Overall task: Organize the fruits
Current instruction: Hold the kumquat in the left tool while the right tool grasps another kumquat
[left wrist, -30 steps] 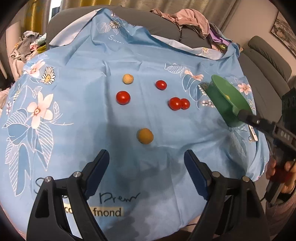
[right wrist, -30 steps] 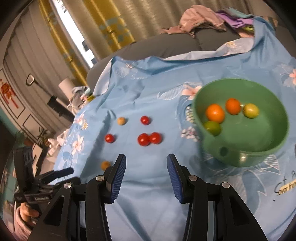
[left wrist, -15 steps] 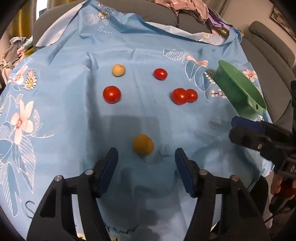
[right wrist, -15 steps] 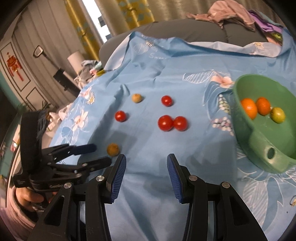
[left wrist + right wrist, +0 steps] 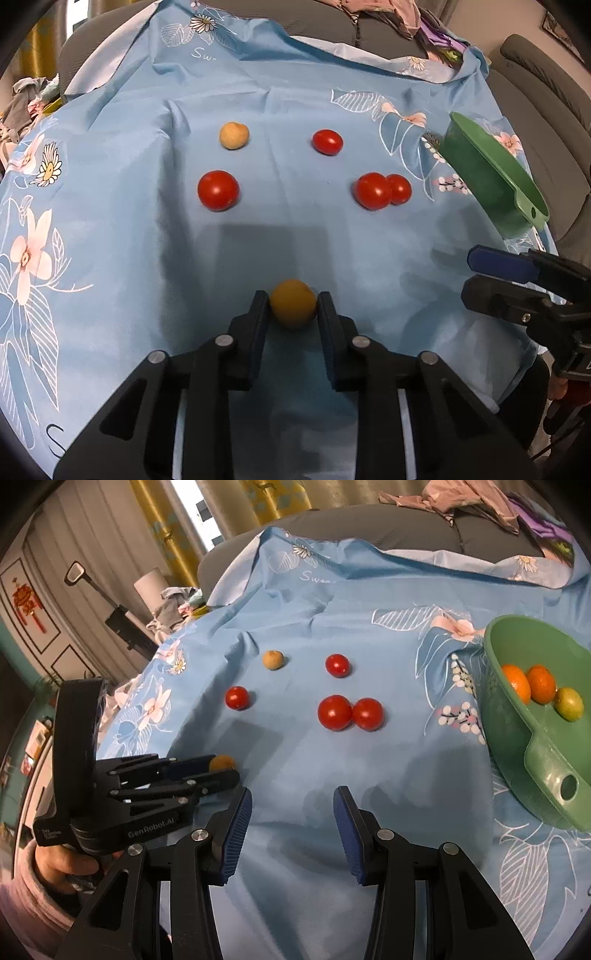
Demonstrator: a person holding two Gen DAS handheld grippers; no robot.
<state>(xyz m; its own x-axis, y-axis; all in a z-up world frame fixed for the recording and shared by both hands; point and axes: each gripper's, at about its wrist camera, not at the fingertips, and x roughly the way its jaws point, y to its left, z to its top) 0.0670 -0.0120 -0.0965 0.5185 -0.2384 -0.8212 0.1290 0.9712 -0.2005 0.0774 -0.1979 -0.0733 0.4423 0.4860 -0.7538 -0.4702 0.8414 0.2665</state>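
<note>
My left gripper point(image 5: 292, 303) is shut on a small orange fruit point(image 5: 293, 308) resting on the blue floral cloth point(image 5: 129, 258); it also shows in the right wrist view point(image 5: 221, 763). Several red tomatoes lie beyond: one at left point(image 5: 218, 189), a touching pair point(image 5: 373, 190), one farther back point(image 5: 327, 141). A tan fruit point(image 5: 233, 135) lies at the back left. The green bowl point(image 5: 517, 746) at the right holds two orange fruits point(image 5: 516, 683) and a green one point(image 5: 569, 703). My right gripper point(image 5: 291, 805) is open and empty above the cloth's near part.
The cloth covers a grey sofa point(image 5: 535, 92) with a pile of clothes point(image 5: 388, 14) at the back. The cloth's edge drops off at the right beyond the bowl point(image 5: 491, 177). Yellow curtains point(image 5: 266, 502) and more clothes point(image 5: 177, 602) lie at the left.
My left gripper moved forward and down to the orange fruit and closed its fingers on it. The right gripper swung left, away from the bowl, still open.
</note>
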